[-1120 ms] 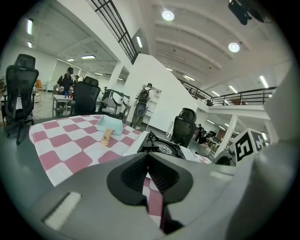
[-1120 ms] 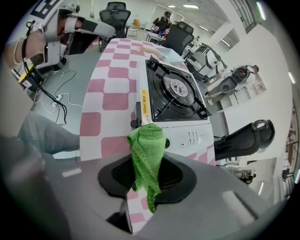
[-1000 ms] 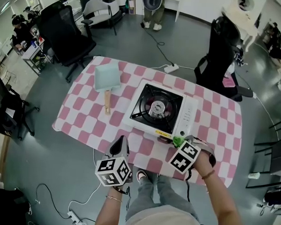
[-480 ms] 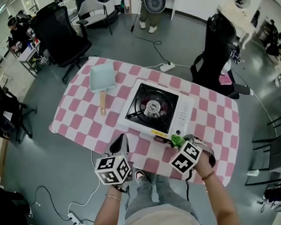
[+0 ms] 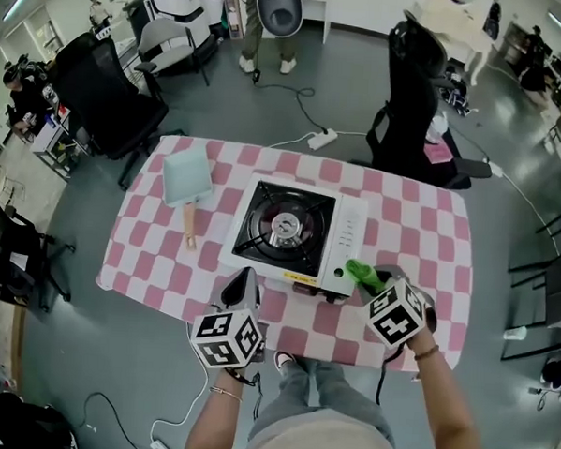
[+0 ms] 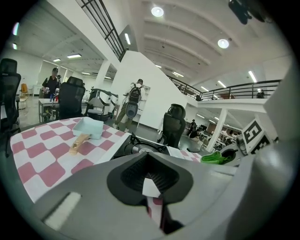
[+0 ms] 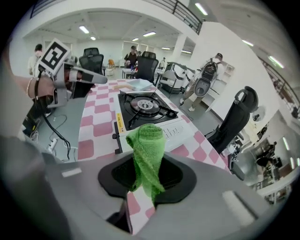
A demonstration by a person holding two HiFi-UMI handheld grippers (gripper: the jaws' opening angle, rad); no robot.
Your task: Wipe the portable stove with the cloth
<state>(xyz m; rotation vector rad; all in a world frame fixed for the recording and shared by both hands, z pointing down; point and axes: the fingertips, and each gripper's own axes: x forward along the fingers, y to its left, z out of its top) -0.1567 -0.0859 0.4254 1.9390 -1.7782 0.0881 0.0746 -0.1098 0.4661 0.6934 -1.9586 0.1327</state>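
— Where the table [image 5: 420, 237] stretches away in front of the left gripper [image 5: 242, 287] and the right gripper [image 5: 376, 288], what covers it?
— A pink-and-white check cover, edge to edge. Both grippers hang with their tips over its near edge, well apart from each other
— And the stove [image 5: 348, 234]?
— Mid-table, ahead of the gap between the two grippers. It has a white body, with the black burner grate toward the left gripper's side and the control panel toward the right gripper's side. Its near right corner is just ahead of the right gripper's tips
— Anything else up there?
— A pale blue square pan [image 5: 186, 175] with a wooden handle. It lies far ahead of the left gripper and off to its left, well apart from the stove. The handle points back toward the near edge
— How does the left gripper stand?
— Its jaws are pressed together with nothing between them. It points toward the stove's near left side and is not touching it
— And the right one?
— It is pinching the cloth [image 5: 360, 273], a small green one bunched into a roll that sticks out forward past the jaws. In the right gripper view the roll stands up between the jaws, with the stove right behind it. From the head view its free end lies at the stove's near right corner, but whether it touches the stove I cannot tell
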